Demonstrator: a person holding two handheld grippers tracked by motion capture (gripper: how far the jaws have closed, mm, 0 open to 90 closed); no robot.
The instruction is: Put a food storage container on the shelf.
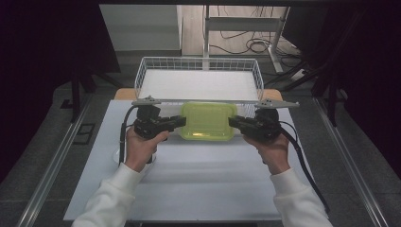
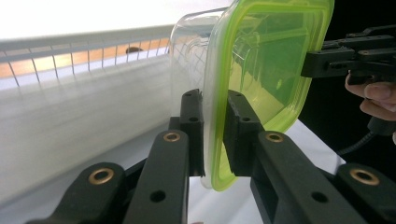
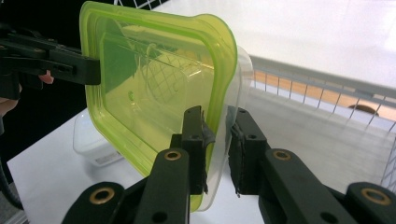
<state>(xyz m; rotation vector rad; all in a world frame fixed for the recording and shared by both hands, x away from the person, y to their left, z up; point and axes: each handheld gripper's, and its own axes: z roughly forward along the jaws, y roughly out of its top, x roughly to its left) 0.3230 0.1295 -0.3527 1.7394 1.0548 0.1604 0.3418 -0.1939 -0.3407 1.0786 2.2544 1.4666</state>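
in the high view the left gripper (image 1: 178, 121), held in the person's left hand (image 1: 142, 144), reaches in from the left and meets the left edge of a clear container with a green lid (image 1: 208, 120), which sits in mid-frame between the two grippers, just in front of the white wire basket (image 1: 198, 64) at the far side of the white surface (image 1: 198, 189). in the left gripper view its jaws are pinching the rim of the container (image 2: 261, 70), one black jaw on the clear wall side and the other on the green lid side, with the lid's edge running down between them. the container is clear plastic under the translucent green lid, and through the lid the basket's mesh shows faintly. at the right edge of the container the right gripper (image 1: 234, 123), held in the person's right hand (image 1: 272, 146), comes in from the opposite side. in the right gripper view its jaws likewise pinch the container's rim (image 3: 154, 93), one jaw against the green lid and the other against the clear wall, and the left gripper's black jaw (image 3: 70, 65) grips the far edge. below the container in that view a small clear tub (image 3: 93, 140) rests on the surface. white sleeves (image 1: 113, 198) enter from the bottom of the high view, and a black cable (image 1: 307, 170) trails from the right gripper along the right side of the surface.
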